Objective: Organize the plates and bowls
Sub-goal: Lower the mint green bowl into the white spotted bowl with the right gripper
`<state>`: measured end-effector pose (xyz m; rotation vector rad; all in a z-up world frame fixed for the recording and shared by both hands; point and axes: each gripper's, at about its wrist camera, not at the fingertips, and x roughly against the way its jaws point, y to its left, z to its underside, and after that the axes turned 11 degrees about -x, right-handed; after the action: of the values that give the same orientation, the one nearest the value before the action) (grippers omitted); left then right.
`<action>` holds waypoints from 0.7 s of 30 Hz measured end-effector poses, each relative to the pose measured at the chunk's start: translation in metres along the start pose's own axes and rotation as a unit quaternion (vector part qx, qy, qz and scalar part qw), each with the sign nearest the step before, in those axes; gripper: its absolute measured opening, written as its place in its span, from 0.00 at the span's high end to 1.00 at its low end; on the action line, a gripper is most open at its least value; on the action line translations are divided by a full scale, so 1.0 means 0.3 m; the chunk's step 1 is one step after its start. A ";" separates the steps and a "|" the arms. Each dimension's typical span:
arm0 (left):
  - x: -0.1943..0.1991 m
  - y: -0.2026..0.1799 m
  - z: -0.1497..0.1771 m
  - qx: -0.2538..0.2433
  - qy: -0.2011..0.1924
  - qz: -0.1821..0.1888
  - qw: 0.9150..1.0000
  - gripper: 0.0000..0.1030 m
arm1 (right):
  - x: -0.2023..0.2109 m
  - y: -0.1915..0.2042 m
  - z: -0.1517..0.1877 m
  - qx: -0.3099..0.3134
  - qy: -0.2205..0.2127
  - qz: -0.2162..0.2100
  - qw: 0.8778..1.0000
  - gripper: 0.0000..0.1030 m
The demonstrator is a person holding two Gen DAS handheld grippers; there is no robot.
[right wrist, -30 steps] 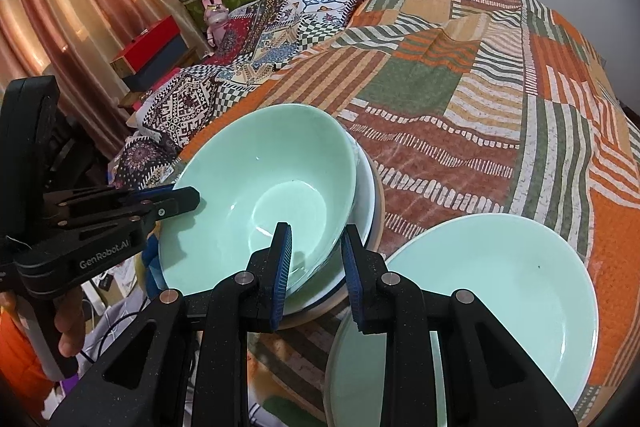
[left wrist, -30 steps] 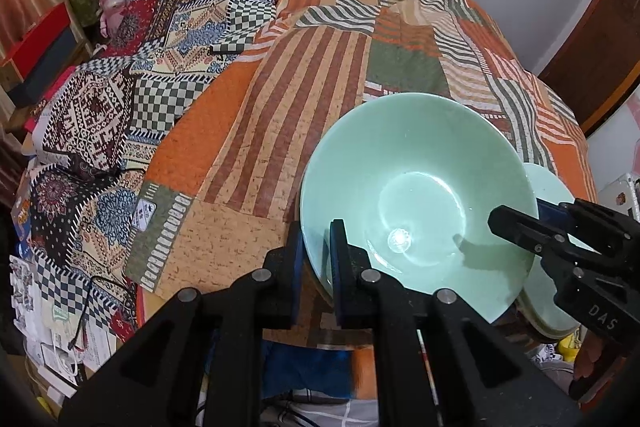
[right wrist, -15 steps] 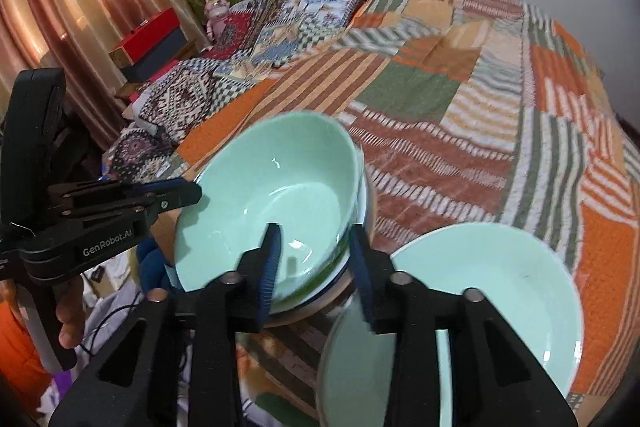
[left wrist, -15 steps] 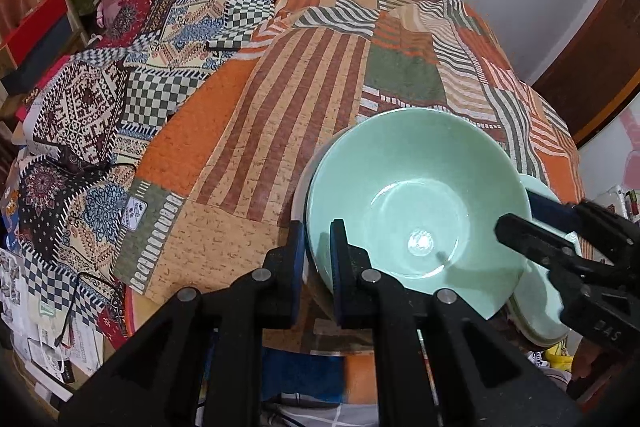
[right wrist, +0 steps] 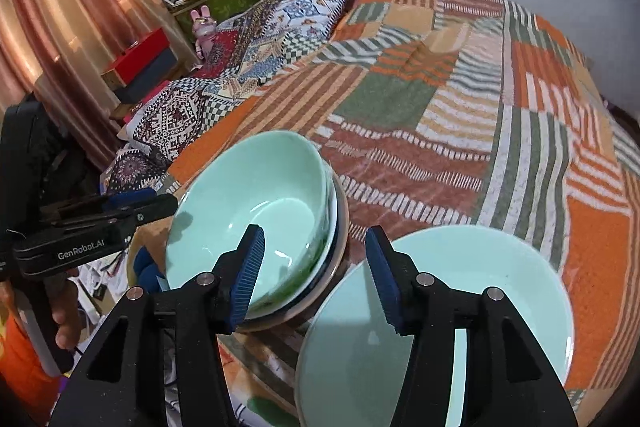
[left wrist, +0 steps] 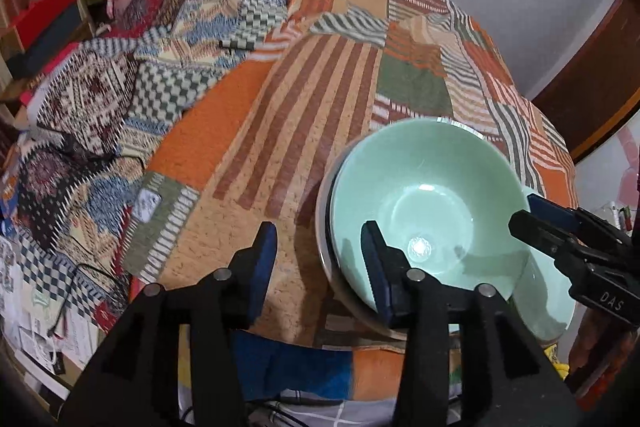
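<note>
Left wrist view: the left gripper has just been opening, its jaws apart astride the near rim of the green bowl, pads clear of it. A second ago they pinched that rim. The bowl sits nested on a stack of plates at the near edge of the patchwork bedspread. The right gripper pokes in from the right, its jaws hard to read here.

Right wrist view: only here does the wide pale green plate show whole, just beside the stack. The right gripper has also been opening, straddling the bowl's rim, gripping nothing. The left gripper is seen side-on; the stack's lower plates stay mostly hidden.
</note>
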<state>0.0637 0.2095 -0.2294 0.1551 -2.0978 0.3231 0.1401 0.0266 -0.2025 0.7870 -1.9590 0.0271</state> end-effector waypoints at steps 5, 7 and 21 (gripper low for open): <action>-0.045 -0.015 0.012 -0.009 0.015 0.007 1.000 0.58 | -0.033 0.003 0.006 -0.005 0.017 -0.004 1.000 0.52; -0.059 -0.017 0.012 -0.009 0.019 0.013 1.000 0.58 | -0.047 0.009 0.008 -0.003 0.022 -0.004 1.000 0.52; -0.111 0.006 0.022 0.006 0.032 0.046 0.998 0.59 | -0.124 0.000 0.000 -0.020 0.059 -0.009 0.998 0.52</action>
<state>0.0753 0.2088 -0.2614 0.0549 -2.0441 0.3902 0.1513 0.0458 -0.2324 0.7608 -1.8358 0.0236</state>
